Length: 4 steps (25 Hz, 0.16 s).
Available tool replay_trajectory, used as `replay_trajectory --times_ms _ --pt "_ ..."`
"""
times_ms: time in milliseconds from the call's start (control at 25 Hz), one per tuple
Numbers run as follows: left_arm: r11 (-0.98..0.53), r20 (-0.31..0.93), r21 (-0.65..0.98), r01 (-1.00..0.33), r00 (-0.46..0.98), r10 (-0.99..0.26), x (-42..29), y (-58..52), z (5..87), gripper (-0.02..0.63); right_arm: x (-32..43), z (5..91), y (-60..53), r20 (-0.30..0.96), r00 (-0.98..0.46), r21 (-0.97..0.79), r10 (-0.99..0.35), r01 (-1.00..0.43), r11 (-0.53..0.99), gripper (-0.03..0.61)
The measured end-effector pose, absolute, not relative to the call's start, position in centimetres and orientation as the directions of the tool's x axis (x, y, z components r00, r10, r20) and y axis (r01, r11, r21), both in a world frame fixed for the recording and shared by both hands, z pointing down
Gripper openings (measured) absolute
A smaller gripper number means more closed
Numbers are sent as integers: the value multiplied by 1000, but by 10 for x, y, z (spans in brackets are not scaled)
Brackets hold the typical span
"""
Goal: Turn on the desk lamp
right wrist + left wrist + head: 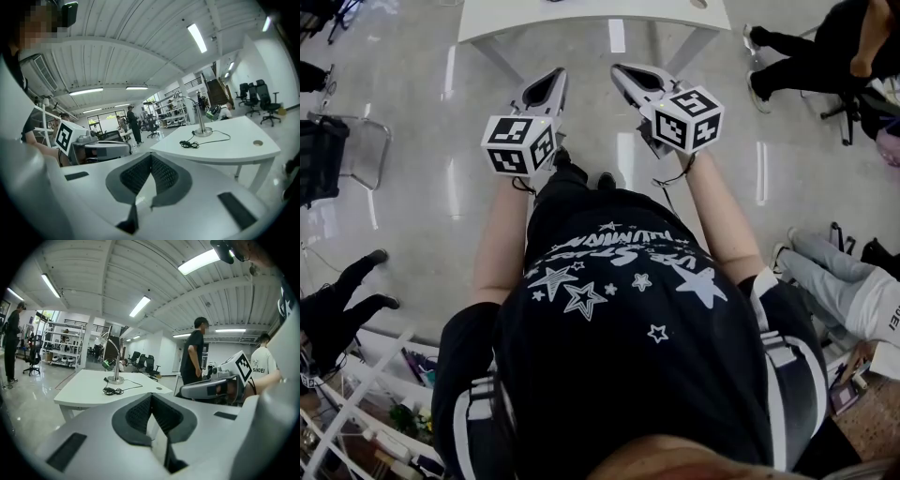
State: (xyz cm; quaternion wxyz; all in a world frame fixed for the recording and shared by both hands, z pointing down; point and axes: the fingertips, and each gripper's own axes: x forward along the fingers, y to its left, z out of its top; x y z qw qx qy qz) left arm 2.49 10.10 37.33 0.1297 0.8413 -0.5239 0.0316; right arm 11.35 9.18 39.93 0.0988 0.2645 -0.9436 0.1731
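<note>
The desk lamp (pixel 114 363) stands on a white table (pixel 89 392) some way ahead of me, with a thin curved neck, a round metal base and a greenish head. Its black cable (pixel 112 390) lies coiled beside the base. The right gripper view shows the same lamp (pixel 202 117), cable (pixel 190 143) and table (pixel 239 143). My left gripper (pixel 151 397) is shut with nothing between its pads. Likewise my right gripper (pixel 151 157) is shut and empty. In the head view, left gripper (pixel 549 80) and right gripper (pixel 625 72) sit side by side at waist height, short of the table's edge (pixel 581 17). The lamp is out of the head view.
A person in black (pixel 193 357) stands beyond the table's right side; another stands far left (pixel 11 345). Office chairs (pixel 143 364) and shelves (pixel 63 345) line the back. On the shiny floor, a seated person's legs (pixel 787 56) are at right and a mesh chair (pixel 328 155) at left.
</note>
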Motion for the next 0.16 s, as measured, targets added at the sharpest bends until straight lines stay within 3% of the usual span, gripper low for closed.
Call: replay_trajectory --times_ms 160 --pt "-419 174 198 -886 453 -875 17 94 367 11 111 395 82 277 -831 -268 -482 -549 792 5"
